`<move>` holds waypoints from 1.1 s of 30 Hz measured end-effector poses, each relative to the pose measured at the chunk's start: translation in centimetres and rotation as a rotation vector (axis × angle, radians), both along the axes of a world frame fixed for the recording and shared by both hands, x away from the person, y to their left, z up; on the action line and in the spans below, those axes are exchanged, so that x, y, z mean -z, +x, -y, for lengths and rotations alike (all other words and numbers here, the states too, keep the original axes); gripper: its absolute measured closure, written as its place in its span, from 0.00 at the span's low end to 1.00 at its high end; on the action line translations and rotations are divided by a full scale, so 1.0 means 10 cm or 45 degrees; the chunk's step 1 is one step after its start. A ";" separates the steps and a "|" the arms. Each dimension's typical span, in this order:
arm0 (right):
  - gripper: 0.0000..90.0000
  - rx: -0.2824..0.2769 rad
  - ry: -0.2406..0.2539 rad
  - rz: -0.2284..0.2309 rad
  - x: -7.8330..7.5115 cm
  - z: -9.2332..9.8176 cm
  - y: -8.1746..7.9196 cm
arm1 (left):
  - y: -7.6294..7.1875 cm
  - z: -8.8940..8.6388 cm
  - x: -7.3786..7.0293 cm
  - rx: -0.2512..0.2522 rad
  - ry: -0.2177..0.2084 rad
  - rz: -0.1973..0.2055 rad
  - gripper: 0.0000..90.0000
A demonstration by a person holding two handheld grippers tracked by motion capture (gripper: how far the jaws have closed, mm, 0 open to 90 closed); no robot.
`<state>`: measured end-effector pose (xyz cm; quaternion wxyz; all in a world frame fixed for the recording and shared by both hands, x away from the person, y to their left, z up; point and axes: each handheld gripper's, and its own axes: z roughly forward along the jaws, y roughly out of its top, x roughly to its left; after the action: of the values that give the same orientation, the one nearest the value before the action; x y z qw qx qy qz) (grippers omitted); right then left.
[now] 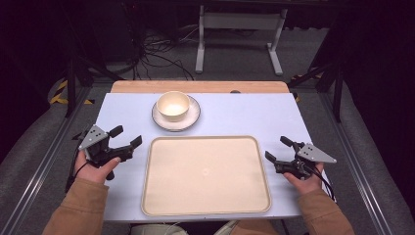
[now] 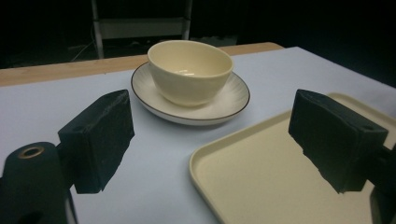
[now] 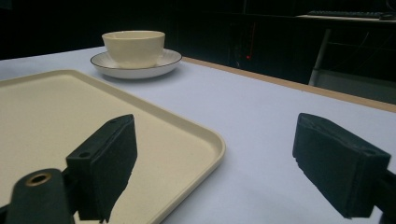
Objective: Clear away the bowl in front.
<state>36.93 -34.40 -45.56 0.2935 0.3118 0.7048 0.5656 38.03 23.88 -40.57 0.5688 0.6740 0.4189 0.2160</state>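
we hold the left gripper (image 1: pixel 128 137) just left of the tray (image 1: pixel 161 147), jaws spread and empty, aimed at the bowl (image 1: pixel 172 105) sitting on its saucer (image 1: pixel 191 120) beyond the tray, likely lining up a grab; the right gripper (image 1: pixel 277 149) waits spread at the tray's right edge.

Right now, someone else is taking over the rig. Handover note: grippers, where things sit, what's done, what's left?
Left gripper: open, holding nothing, left of the tray, aimed toward the bowl.
Right gripper: open, holding nothing, at the tray's right edge.
Bowl sits upright in the plate, at the far middle of the table, beyond the tray.
Tray holds nothing.
Done: nothing moved onto the tray.
Left: probably bowl and plate go on the tray; that is a guess.
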 end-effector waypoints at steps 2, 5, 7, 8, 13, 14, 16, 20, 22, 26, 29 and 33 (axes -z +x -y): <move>0.16 0.002 0.000 0.000 0.00 0.00 0.00 | 0.06 0.06 -0.02 0.013 -0.014 0.004 0.17; 0.16 0.001 0.004 0.003 0.00 0.01 0.00 | 0.11 0.12 -0.07 0.028 0.002 0.012 0.17; 0.16 0.000 0.006 0.004 0.00 0.01 0.00 | 0.13 0.14 -0.09 0.032 0.012 0.018 0.17; 0.16 -0.001 0.010 0.004 0.00 0.01 -0.01 | 0.14 0.16 -0.11 0.032 0.009 0.016 0.17; 0.18 -0.002 0.014 0.008 0.00 0.01 -0.01 | 0.22 0.17 -0.19 0.015 -0.021 0.019 0.18; 0.18 -0.001 0.013 0.009 0.00 0.01 -0.01 | 0.24 0.17 -0.20 0.012 -0.018 0.011 0.18; 0.18 -0.001 0.013 0.009 0.00 0.01 -0.01 | 0.26 0.17 -0.21 0.008 -0.017 0.005 0.18; 0.18 0.000 0.019 0.010 0.00 0.01 -0.01 | 0.37 0.19 -0.24 0.001 0.012 0.016 0.18; 0.18 -0.002 0.025 0.008 0.00 0.02 -0.01 | 0.43 0.20 -0.26 -0.005 0.016 0.030 0.18; 0.16 -0.006 0.039 0.014 0.01 0.03 -0.01 | 0.51 0.22 -0.29 -0.009 0.033 0.035 0.17; 0.15 -0.010 0.049 0.018 0.01 0.04 -0.02 | 0.60 0.24 -0.31 -0.012 0.045 0.029 0.17; 0.15 -0.011 0.060 0.023 0.01 0.05 -0.02 | 0.70 0.26 -0.35 -0.017 0.046 0.021 0.18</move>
<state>36.74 -34.87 -45.65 0.2901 0.3106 0.6900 0.5859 45.07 21.26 -37.09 0.5585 0.6795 0.4148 0.2330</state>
